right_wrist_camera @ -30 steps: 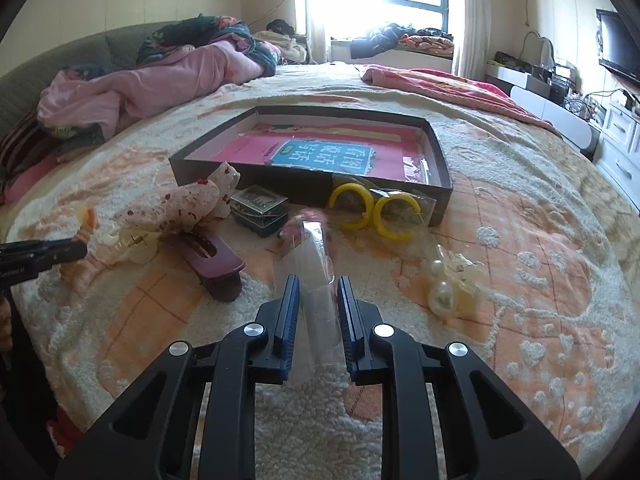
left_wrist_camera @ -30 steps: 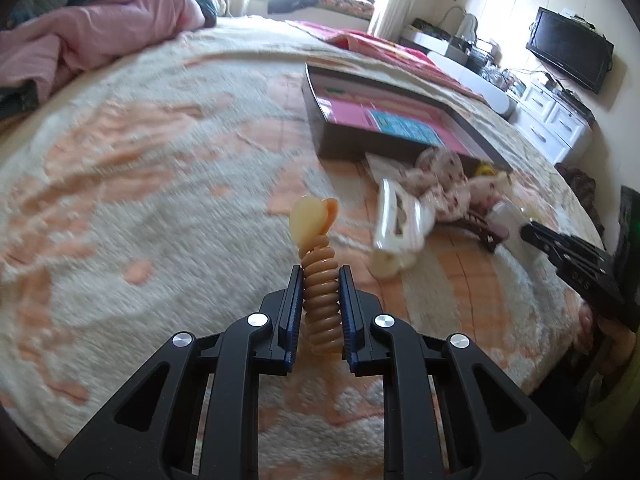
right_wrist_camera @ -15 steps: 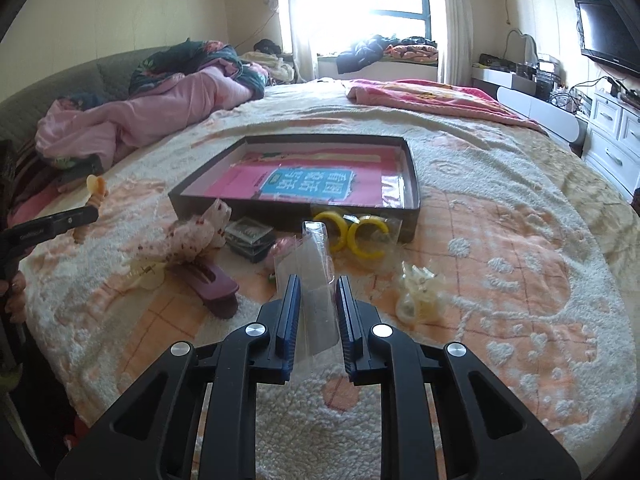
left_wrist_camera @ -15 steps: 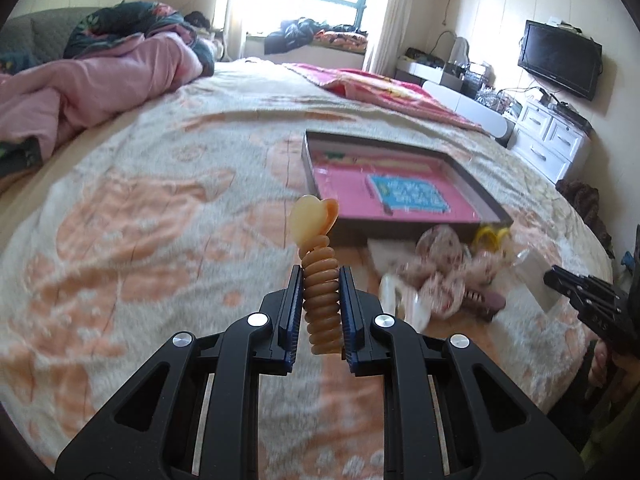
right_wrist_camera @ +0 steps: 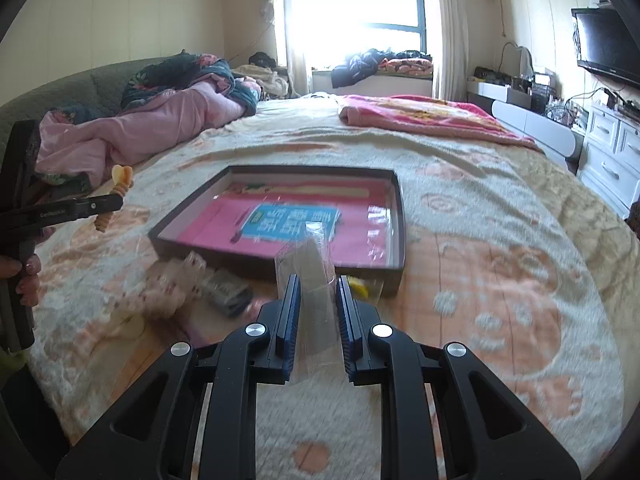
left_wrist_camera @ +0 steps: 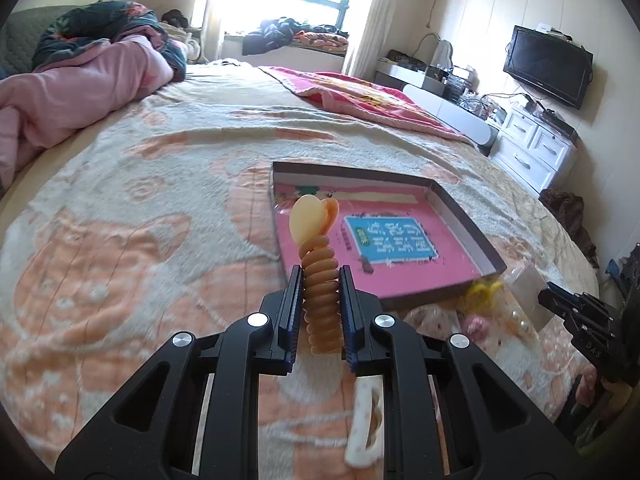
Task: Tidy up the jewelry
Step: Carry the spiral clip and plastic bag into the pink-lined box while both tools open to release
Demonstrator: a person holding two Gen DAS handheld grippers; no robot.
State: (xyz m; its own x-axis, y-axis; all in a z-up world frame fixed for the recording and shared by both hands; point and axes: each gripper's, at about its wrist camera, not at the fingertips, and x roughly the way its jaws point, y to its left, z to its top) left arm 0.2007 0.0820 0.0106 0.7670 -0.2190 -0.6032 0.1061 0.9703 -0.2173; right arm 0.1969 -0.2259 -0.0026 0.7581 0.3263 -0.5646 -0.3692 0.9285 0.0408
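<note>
Orange, 1 coiled hair tie [left_wrist_camera: 320, 304] sits clamped in left tongs [left_wrist_camera: 319, 307]; right tongs [right_wrist_camera: 316, 312] pinch 1 clear bag [right_wrist_camera: 314, 292].

Left wrist view: looks forward along the left gripper [left_wrist_camera: 320, 276], raised over the bed [left_wrist_camera: 132, 208], facing the window wall; tray [left_wrist_camera: 460, 216] ahead, slightly right, near.
Right wrist view: looks along the right gripper [right_wrist_camera: 316, 288], same general heading, tray [right_wrist_camera: 394, 184] straight ahead.
Shared: tray, bed, window, TV side.
Cross-sight: each view catches the other gripper at its edge.
</note>
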